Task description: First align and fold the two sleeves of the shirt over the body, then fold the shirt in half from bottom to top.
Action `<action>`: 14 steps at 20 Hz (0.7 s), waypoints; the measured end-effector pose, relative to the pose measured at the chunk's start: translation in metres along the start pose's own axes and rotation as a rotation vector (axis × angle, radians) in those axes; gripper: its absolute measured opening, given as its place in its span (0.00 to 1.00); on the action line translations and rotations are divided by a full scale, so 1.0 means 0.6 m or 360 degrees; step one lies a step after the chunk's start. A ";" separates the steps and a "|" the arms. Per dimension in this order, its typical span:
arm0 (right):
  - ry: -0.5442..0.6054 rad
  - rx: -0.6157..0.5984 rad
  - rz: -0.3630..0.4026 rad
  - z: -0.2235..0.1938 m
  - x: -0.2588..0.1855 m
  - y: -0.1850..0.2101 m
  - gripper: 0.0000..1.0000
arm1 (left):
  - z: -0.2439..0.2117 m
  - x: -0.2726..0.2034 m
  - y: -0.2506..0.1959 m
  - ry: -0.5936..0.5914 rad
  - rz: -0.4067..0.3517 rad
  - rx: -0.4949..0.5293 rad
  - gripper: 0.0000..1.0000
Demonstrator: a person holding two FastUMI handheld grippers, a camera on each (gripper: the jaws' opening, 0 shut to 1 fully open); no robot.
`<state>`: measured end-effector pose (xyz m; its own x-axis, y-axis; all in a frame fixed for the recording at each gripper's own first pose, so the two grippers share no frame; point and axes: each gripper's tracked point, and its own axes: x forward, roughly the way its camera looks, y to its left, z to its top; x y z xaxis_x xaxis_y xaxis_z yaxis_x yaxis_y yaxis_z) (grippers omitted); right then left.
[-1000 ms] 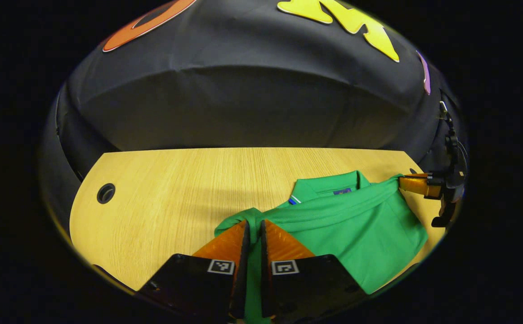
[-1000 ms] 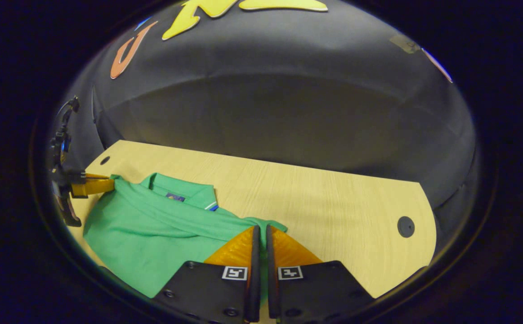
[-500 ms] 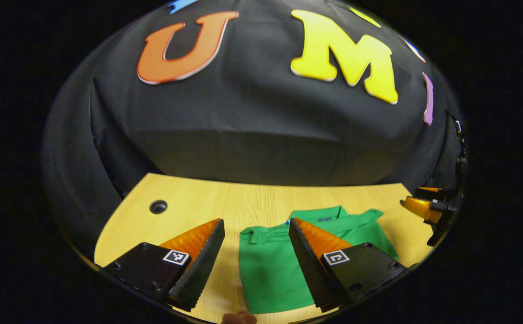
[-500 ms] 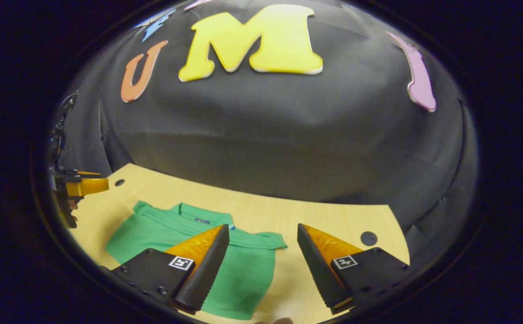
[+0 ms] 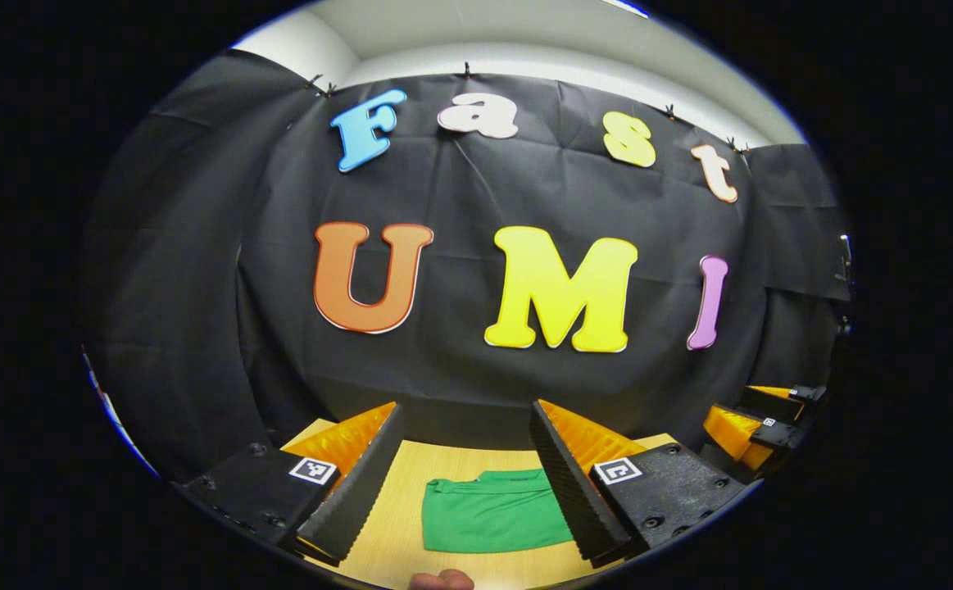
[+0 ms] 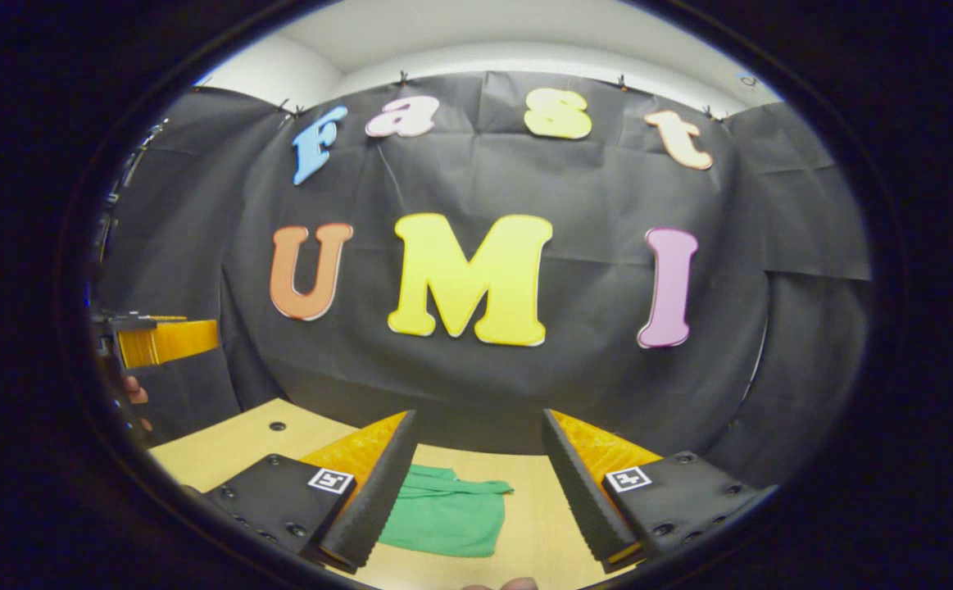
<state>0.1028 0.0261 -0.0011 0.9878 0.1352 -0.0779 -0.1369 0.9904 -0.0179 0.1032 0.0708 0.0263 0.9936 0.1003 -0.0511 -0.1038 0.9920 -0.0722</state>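
Left tongs [image 5: 464,471]: spread wide, the two fingers well apart, with nothing between them; raised clear above the worktop and looking level at the booth wall.
Left tongs, second sighting: at the far left edge of the right gripper view [image 6: 166,340], well above the worktop; whether the fingers are apart there I cannot tell.
Right tongs [image 6: 480,475]: spread wide too, nothing gripped, held high off the worktop.
Right tongs, second sighting: at the right edge of the left gripper view [image 5: 759,422], off to the side and apart from the shirt.
Hand [image 6: 133,393]: fingertips show just below the left tongs at the left edge of the right gripper view; a further fingertip peeks in at the bottom edge of each view.
Shirt [image 5: 492,520]: green, lying flat on the worktop as a compact folded rectangle, seen through the gap between the left tongs' fingers; neither tongs touches it.
Shirt in right gripper view [image 6: 443,516]: same green packet, partly hidden behind the near finger of the right tongs, a folded band running across its far edge.
Worktop [image 6: 222,447]: light wood grain, with a small dark round hole near its far left corner; it ends at the black cloth wall.
Booth wall [image 5: 460,197]: black cloth hung by clips from the top, a pale wall above it.
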 end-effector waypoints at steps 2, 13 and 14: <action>-0.0069 0.0007 0.0002 0.017 -0.062 0.017 0.93 | 0.017 -0.053 -0.010 -0.0055 0.0022 0.0008 0.98; -0.0017 -0.0063 -0.0027 -0.041 -0.255 0.060 0.95 | -0.024 -0.230 -0.079 -0.0066 -0.0072 0.0187 1.00; -0.0015 -0.0064 -0.0033 -0.040 -0.257 0.059 0.95 | -0.026 -0.231 -0.079 -0.0061 -0.0073 0.0183 0.98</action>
<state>-0.0561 0.0399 -0.0137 0.9911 0.1150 -0.0677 -0.1190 0.9911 -0.0593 -0.0301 0.0085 0.0216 0.9984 0.0554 -0.0121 -0.0548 0.9977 0.0410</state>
